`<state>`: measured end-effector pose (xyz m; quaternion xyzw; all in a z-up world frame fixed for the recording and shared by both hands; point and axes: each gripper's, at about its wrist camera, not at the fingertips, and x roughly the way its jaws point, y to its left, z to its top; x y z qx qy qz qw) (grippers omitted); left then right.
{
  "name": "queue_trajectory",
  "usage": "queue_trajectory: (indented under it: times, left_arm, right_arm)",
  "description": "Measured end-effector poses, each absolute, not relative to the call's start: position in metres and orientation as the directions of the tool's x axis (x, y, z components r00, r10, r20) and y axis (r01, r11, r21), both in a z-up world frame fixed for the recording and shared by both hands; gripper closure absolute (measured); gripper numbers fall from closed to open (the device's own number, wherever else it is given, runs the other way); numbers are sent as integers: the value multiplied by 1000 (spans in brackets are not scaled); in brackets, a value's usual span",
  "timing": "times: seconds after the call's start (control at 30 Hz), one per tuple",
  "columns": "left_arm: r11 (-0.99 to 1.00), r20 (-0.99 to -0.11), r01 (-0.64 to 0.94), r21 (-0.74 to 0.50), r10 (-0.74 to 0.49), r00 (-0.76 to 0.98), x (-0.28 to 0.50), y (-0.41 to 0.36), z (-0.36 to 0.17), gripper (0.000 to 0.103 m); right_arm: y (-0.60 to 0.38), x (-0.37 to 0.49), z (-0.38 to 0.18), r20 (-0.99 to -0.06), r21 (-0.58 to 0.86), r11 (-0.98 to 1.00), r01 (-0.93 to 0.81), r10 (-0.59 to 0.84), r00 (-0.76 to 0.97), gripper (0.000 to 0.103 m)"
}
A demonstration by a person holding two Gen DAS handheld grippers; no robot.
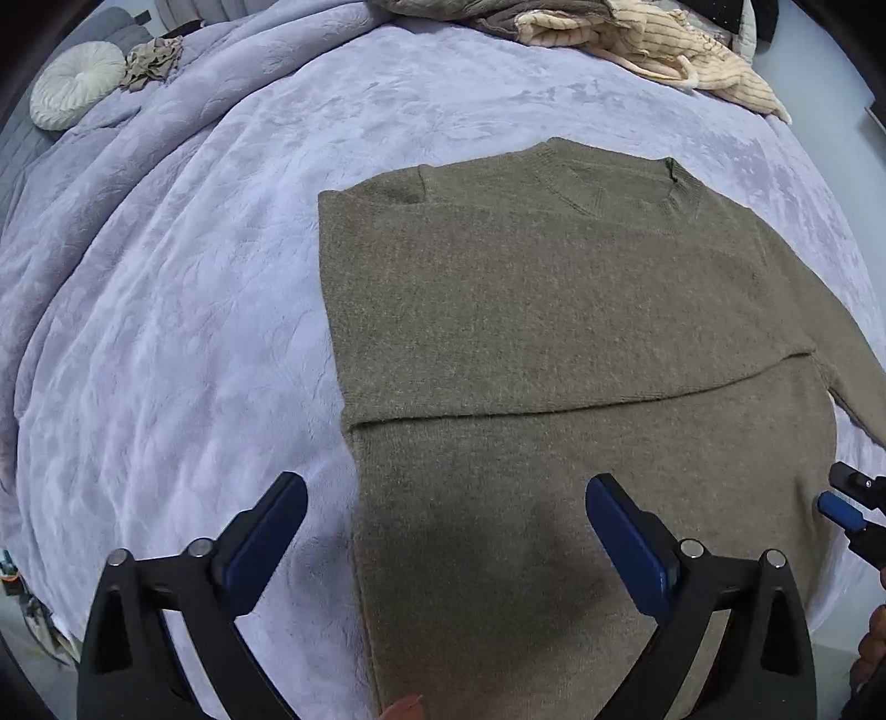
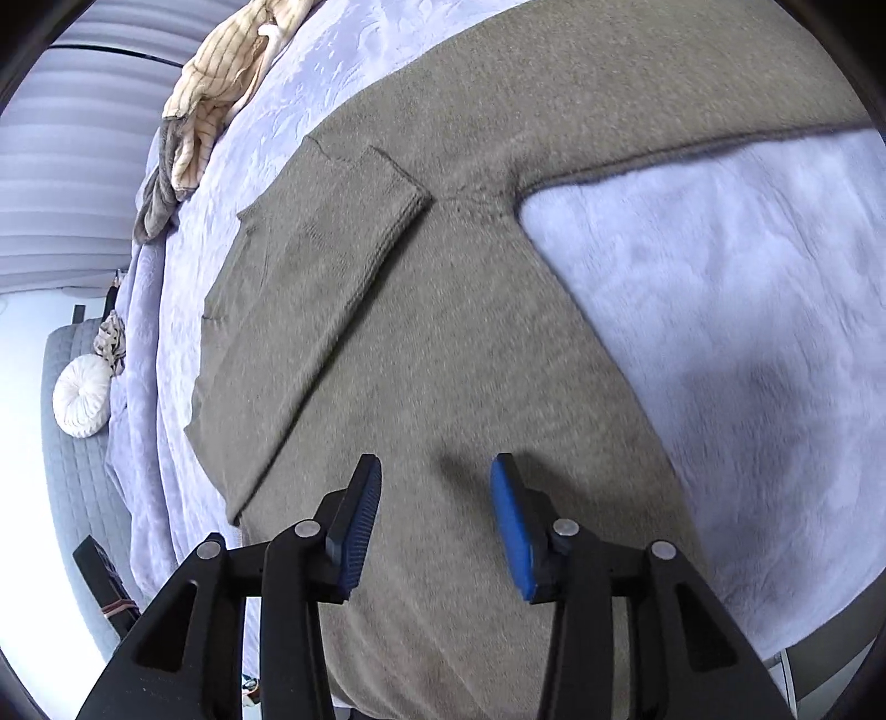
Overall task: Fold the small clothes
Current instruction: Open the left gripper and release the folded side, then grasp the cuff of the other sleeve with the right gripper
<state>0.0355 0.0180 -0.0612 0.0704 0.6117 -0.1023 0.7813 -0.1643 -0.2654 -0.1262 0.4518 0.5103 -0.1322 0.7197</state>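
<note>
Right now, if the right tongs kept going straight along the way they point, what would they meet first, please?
Most likely the olive sweater: the right tongs stand open over its body with nothing between the pads, and only knit lies ahead. How far above the fabric they hang is hard to judge.

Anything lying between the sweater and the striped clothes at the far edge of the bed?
Nothing. In the left wrist view, only bare lavender blanket separates the sweater from the striped clothes.

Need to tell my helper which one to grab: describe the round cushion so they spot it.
Start at the lavender blanket covering the bed. At its far left edge, beside a crumpled beige cloth, lies the round cushion: cream, pleated, with a centre button.
</note>
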Motion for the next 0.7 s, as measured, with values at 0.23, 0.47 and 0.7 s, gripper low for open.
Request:
queue_trajectory:
  times: [0.23,0.47,0.7]
  left_arm:
    - [955,-981,297,-8,-65,184,25,-2,-63,2]
    - [942,-992,330,-66,-97,77,12,-26,-76,2]
    - [919,-991,385,-86,-118,60,0,-77,-78,2]
  right_arm:
    - [-265,-184,-125,-843,535,543,647,289,454,41]
    - [-279,-204,-122,-836,545,520,658,271,478,41]
    - [-328,-235,-117,-821,562,446,697,196,537,41]
